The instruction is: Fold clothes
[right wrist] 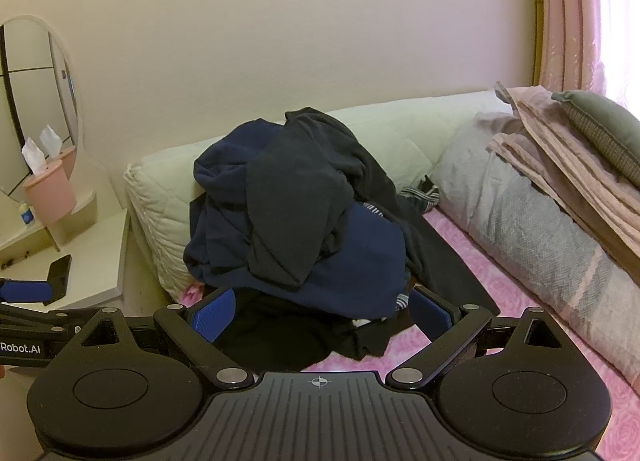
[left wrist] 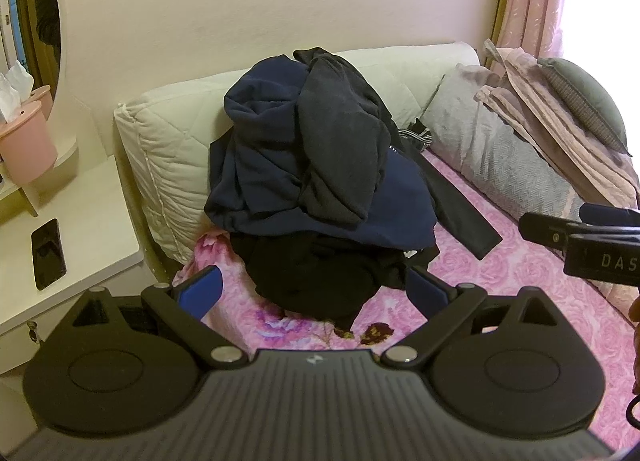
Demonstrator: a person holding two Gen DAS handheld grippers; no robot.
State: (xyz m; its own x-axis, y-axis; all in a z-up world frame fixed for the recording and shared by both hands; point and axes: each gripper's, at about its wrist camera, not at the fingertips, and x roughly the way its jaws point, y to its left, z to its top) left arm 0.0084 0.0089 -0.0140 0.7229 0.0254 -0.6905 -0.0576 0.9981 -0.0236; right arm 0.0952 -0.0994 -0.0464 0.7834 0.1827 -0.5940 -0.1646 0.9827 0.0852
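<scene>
Both grippers, left (left wrist: 316,289) and right (right wrist: 320,311), are hovering spread before the clothes pile (left wrist: 312,165) at the bed's (left wrist: 520,273) head edge; pink sheet lying bare rightward.

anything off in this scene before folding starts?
Nothing damaged or spilled. The clothes pile is a tangled heap slumped against the headboard cushion, one dark strip trailing across the pink bedspread.
</scene>
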